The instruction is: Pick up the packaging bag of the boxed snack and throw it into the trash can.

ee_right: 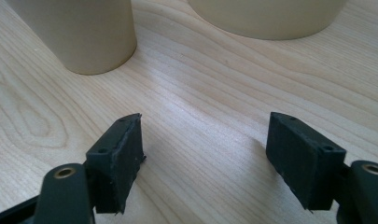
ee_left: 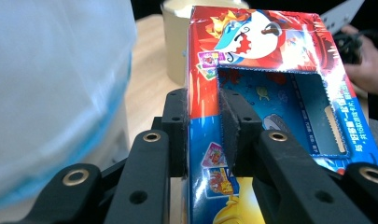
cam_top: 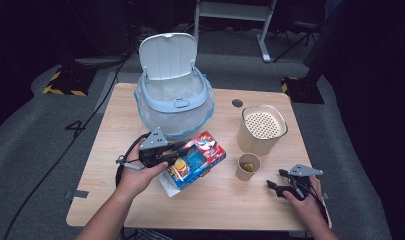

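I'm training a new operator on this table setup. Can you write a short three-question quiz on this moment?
1. True or false: the left gripper is clamped on the colourful box.
2. What stands between the jaws of the right gripper? A) the small paper cup B) bare table C) the box
3. Is the lid of the bin up or down?

Key: 1 true; 2 B; 3 up.

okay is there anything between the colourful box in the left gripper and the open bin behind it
Nothing visible blocks the way. The left gripper is shut on the colourful box, its fingers pinching one wall. The bin stands right behind it, lid up and mouth open. The cups stand off to the side.
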`<action>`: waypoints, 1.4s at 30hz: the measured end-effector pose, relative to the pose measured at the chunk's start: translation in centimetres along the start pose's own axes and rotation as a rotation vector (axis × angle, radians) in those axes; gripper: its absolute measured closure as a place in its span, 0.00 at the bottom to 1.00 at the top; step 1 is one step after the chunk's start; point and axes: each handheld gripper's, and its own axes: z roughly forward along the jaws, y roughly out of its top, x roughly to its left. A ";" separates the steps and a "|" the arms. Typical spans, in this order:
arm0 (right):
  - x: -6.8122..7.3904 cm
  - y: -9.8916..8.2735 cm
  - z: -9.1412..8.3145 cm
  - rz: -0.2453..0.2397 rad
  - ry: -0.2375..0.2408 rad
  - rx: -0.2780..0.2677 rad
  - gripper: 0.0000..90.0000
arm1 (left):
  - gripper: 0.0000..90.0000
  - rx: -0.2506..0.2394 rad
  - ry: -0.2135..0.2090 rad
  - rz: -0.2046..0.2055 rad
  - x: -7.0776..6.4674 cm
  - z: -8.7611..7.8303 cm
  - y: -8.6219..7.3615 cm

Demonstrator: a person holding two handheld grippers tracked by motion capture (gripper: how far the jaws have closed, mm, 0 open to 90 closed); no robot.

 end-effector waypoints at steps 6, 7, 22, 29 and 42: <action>0.0 0.1 0.1 0.002 -0.001 0.001 0.30 | 0.82 -0.050 0.014 0.033 0.2 -0.8 2.4; 0.0 0.1 0.1 0.001 -0.001 0.000 0.30 | 0.82 -0.061 0.013 0.034 0.2 -0.9 2.8; 0.0 0.1 0.1 0.000 -0.002 0.000 0.30 | 0.82 -0.217 0.087 0.086 0.5 -2.9 8.8; 0.0 0.1 0.1 0.002 -0.001 0.001 0.30 | 0.83 -0.277 0.145 0.089 1.4 -3.6 11.1; 0.1 0.2 0.2 0.006 -0.007 0.001 0.29 | 0.83 -0.354 0.233 0.042 4.4 -4.5 14.3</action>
